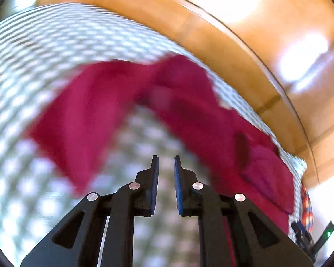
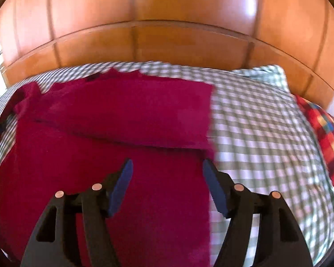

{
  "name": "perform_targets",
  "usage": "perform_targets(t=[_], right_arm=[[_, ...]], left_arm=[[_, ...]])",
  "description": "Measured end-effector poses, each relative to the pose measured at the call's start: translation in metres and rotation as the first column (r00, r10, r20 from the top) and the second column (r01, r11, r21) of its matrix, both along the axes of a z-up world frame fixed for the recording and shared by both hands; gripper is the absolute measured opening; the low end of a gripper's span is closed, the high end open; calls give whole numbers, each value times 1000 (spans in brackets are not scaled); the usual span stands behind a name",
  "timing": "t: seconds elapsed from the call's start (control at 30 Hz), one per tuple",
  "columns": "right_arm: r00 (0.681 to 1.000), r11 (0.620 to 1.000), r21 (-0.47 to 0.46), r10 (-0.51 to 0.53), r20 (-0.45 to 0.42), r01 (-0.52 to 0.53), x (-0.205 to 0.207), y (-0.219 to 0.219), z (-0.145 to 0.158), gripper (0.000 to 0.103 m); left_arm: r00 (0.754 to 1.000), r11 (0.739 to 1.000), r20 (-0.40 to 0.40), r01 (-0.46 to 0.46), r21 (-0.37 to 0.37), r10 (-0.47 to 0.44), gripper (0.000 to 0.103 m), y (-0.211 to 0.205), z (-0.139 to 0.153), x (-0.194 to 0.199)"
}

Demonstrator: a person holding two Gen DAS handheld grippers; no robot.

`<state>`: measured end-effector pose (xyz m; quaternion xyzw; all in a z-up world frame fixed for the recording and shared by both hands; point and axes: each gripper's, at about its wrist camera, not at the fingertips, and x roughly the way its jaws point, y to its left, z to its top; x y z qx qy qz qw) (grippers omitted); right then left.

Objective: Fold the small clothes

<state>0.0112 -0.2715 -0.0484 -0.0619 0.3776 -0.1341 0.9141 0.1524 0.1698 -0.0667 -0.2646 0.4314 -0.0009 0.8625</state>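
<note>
A dark red garment (image 2: 127,111) lies spread on the green-and-white checked bed sheet (image 2: 256,122), with one layer folded over across its far half. My right gripper (image 2: 167,161) hovers over the garment's near right part, jaws wide open and nothing between the blue pads. In the left wrist view the same garment (image 1: 95,102) is blurred and stretches from the left to the lower right. My left gripper (image 1: 166,158) is over bare sheet (image 1: 44,44) in front of it. A narrow gap shows between its pads, with nothing in it.
A wooden headboard (image 2: 167,44) runs along the far side of the bed. A red, blue and yellow plaid cloth (image 2: 327,129) lies at the right edge of the sheet. Bare checked sheet shows to the right of the garment.
</note>
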Motion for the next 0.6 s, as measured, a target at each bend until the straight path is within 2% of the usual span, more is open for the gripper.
perform_targets(t=[0.13,0.2,0.23,0.27,0.33,0.43,0.47,0.53,0.57,0.6], right_arm=[[997,999,-9,46,-60,-46,15,26,-32,65],[997,999,-28,32,-65,-34,18,31,-43,66],[998,999,-35,26,-55,-28,18,31,-45,68],[998,999,-28,23,-55,-24,19,30,-46,68],[999,1000,10,12,-53,-12,20,23,-45,73],[999,1000,20,10,-48,-9,18,21,-45,73],[999,1000,12,8,-47,-8,18,22,-45,73],[999,1000,6,7,-44,-7,18,23,-46,74],[999,1000,10,7,-42,-7,18,22,-46,74],[999,1000,15,8,-39,-7,17,22,-46,74]], left_arm=[[992,987,4,-129,93,129,12,52,8,-33],[989,970,22,-146,194,145,43,57,17,-48],[990,963,42,-139,231,133,68,57,20,-54],[992,954,76,-121,275,104,74,50,24,-61],[995,934,98,-68,350,36,74,34,29,-62],[991,884,104,30,467,-89,74,-3,30,-55],[988,838,80,66,542,-129,74,-20,27,-47],[990,754,18,97,650,-143,74,-37,15,-32],[990,721,-23,115,683,-136,71,-39,5,-21],[992,705,-59,124,698,-116,65,-36,-5,-12]])
